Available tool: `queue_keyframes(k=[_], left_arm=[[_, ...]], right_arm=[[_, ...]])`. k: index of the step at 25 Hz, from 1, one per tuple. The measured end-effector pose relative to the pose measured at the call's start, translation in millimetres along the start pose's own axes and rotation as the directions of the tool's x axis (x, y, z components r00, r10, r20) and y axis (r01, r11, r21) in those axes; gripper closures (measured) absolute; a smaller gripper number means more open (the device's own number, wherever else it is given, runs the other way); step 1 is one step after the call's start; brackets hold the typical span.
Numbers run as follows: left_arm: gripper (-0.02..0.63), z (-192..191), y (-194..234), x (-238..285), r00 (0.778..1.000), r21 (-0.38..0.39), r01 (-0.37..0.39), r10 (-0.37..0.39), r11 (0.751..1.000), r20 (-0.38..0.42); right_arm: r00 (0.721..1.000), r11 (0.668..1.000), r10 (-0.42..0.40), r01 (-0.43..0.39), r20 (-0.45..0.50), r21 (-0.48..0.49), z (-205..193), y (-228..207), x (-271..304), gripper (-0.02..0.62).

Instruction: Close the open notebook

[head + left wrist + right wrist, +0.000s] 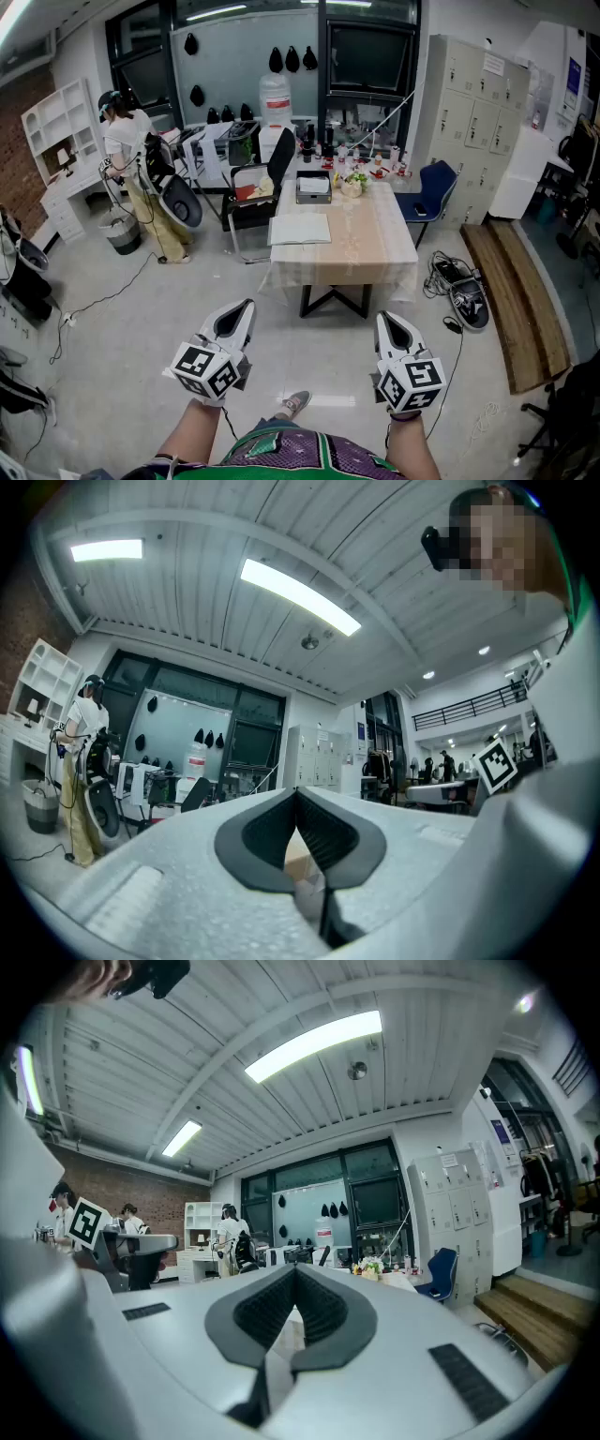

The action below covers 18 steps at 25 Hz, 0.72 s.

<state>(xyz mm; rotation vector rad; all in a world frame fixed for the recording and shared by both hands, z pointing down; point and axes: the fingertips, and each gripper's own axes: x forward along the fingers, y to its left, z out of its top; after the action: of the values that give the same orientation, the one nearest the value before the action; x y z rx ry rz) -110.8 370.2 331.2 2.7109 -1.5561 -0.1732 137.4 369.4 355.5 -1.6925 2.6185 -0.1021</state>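
Notebook [300, 229] lay open and flat, pale pages up, at the near left corner of the bench [375, 246], well ahead of both tongs. Just behind it a dark box [313, 187] held something white, unclear what. Flowers [352, 184] stood at the bench's far end. Black chair [251, 192] stood at the bench's left side, near the notebook, and a blue chair [432, 192] at the far right corner. Cables [448, 272] lay on the floor [309, 361] by the bench's right side. A person [131, 155] stood far left, with lockers [473, 103] at back right. Only floor lay between tongs and bench. Left tongs [246, 306] were closed tip to tip, empty. Right tongs [382, 317] were likewise closed, holding nothing. Both pointed level toward the bench.
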Motion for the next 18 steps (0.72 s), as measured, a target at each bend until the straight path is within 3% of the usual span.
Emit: queue_keyframes(k=[18], left_arm=[[0.589, -14, 5, -6, 1.000, -0.015, -0.014, 0.013, 1.000, -0.022]], right_arm=[[0.999, 1.000, -0.028, 0.028, -0.019, -0.004, -11, -1, -3, 0.594]])
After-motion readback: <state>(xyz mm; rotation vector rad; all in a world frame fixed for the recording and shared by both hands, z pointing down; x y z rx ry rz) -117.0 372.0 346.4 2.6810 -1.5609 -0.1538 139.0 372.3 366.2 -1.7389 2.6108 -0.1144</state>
